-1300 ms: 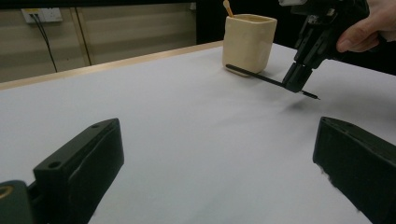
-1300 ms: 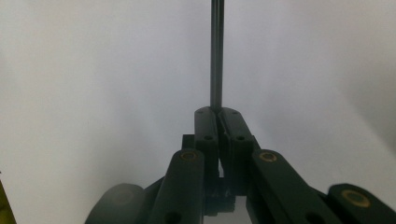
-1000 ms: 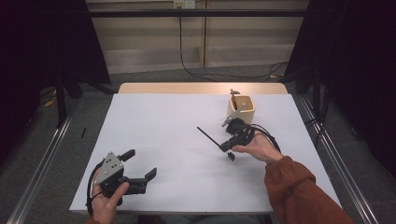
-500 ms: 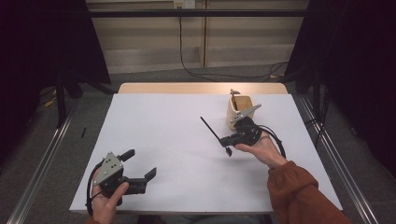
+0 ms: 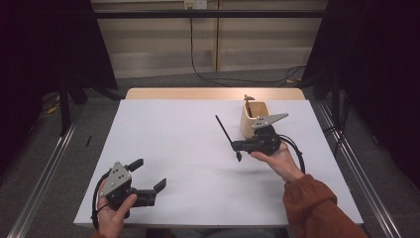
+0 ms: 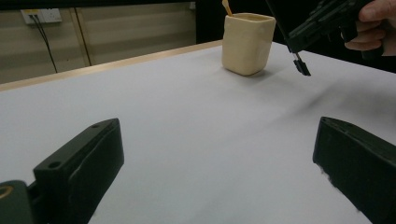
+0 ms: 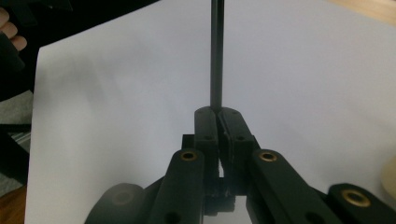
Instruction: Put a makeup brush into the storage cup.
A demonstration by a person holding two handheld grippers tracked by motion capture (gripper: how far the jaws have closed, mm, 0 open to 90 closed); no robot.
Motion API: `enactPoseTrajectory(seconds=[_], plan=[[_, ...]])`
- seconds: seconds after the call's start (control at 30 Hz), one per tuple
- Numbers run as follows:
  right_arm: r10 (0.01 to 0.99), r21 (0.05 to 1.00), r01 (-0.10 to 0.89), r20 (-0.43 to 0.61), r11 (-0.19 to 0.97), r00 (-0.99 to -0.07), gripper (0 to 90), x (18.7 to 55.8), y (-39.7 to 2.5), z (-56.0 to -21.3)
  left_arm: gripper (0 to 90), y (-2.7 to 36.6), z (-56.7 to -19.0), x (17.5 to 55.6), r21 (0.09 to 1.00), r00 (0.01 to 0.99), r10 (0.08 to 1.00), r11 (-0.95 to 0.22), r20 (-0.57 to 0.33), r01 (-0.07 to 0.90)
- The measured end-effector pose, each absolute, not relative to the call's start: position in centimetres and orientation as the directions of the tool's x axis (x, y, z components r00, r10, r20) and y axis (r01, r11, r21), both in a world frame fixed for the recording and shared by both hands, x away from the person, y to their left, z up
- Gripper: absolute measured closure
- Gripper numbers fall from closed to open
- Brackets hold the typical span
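Right gripper (image 5: 236, 147) jaws clamped on thin black stick (image 5: 224, 131), held raised just beside cream cup (image 5: 252, 119), likely for dropping in. Left gripper (image 5: 148, 179) jaws wide, idle, well apart from cup on worktop (image 5: 173, 144).

- no text, label, brand, number or sign can be read anywhere.
- the cream cup (image 5: 254, 118) on the table is blank, and so is the white table cover (image 5: 173, 144).
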State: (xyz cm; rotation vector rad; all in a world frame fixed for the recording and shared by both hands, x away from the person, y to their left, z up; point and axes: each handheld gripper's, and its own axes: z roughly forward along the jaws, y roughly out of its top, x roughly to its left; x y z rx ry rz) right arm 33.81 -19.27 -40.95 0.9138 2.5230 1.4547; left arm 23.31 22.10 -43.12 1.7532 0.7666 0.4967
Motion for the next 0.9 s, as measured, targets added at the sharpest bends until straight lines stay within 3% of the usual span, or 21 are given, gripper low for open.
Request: enactPoseTrajectory(seconds=[0.47,0.9], plan=[[0.518,0.887,0.39,0.22,0.246,-0.826,86.6,33.0,-20.4,-39.6,1.8,22.1,-43.1,23.4,0.954,0.709,0.704,-0.181,-0.044,0.239],[0.492,0.907,0.356,0.21,0.224,-0.845,86.6,31.5,-20.6,-38.4,1.8,22.2,-43.0,23.3,0.957,0.712,0.7,-0.169,-0.052,0.236]])
